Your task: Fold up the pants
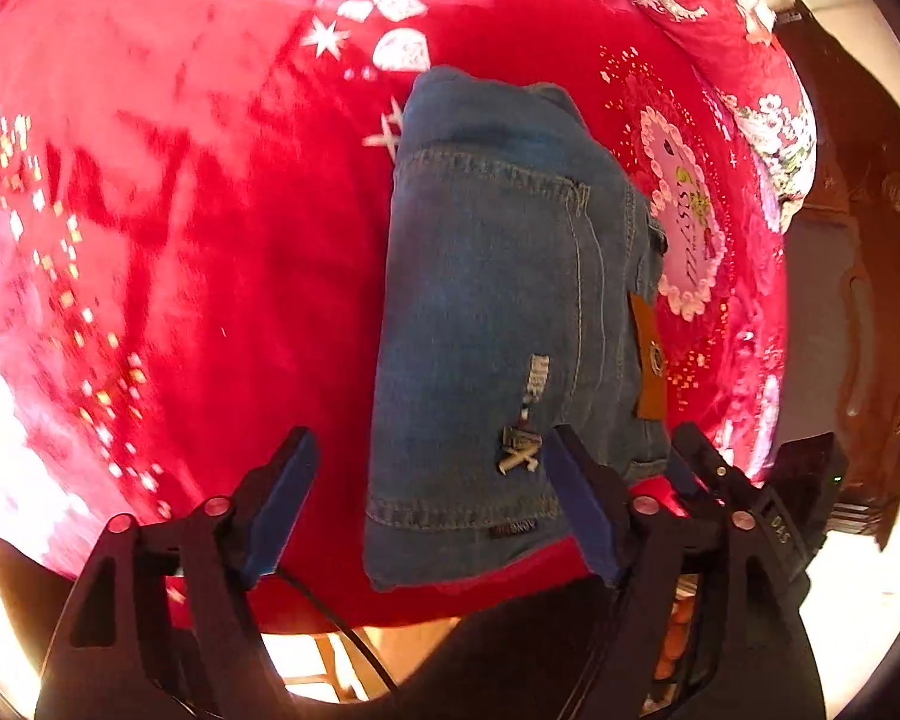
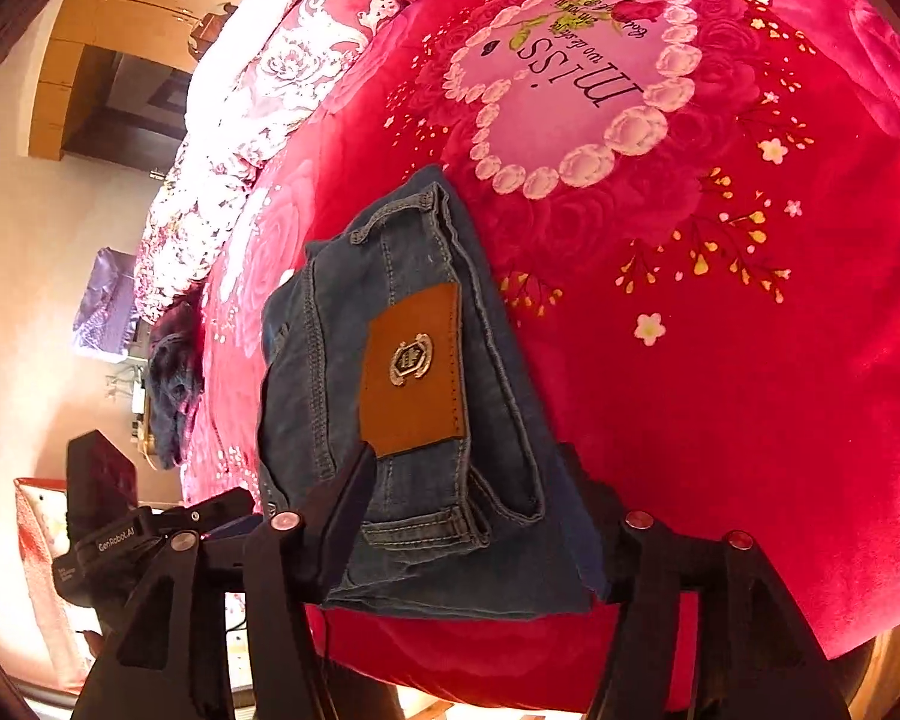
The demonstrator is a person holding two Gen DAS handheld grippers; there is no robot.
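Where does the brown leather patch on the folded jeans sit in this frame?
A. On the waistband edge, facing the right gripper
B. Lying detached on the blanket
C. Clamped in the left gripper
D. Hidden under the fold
A: the brown leather patch sits on the waistband of the folded jeans, directly ahead of the right gripper.

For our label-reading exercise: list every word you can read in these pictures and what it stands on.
"miss": heart panel on the blanket, upside down.
"GenRobot.AI": left gripper.
"DAS": right gripper.
Script under "miss": too small.
Patch emblem: no readable letters.
Jeans hem tag: blurred.

place: home bedroom | evidence: red floral blanket (image 2: 720, 390), wooden wardrobe (image 2: 108, 18)
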